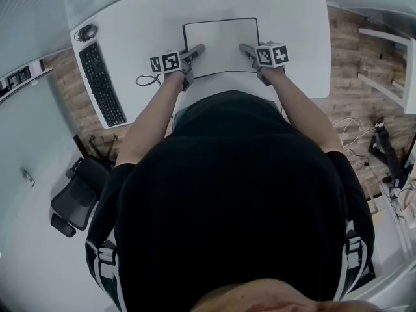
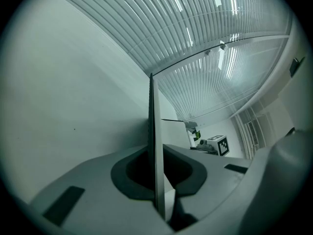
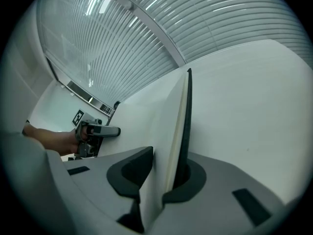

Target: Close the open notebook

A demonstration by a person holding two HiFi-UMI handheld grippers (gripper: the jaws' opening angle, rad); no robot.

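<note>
An open notebook (image 1: 221, 44) with white pages and a black cover lies flat on the white table (image 1: 292, 18). My left gripper (image 1: 197, 51) is at its near left corner. In the left gripper view, the gripper (image 2: 157, 180) is shut on a thin left edge of the notebook (image 2: 153, 131), which stands on edge between the pads. My right gripper (image 1: 245, 48) is at the near right corner. In the right gripper view, the stack of pages and black cover (image 3: 180, 121) sits between the jaws of that gripper (image 3: 164, 177). The right pad is against the cover; a gap shows at the left pad.
A black keyboard (image 1: 101, 83) lies at the table's left end, with a small dark object (image 1: 86, 31) beyond it and a loose cable (image 1: 147, 80) near my left hand. A black chair (image 1: 78, 197) stands on the floor at left. Cables and a stand (image 1: 383, 148) are at right.
</note>
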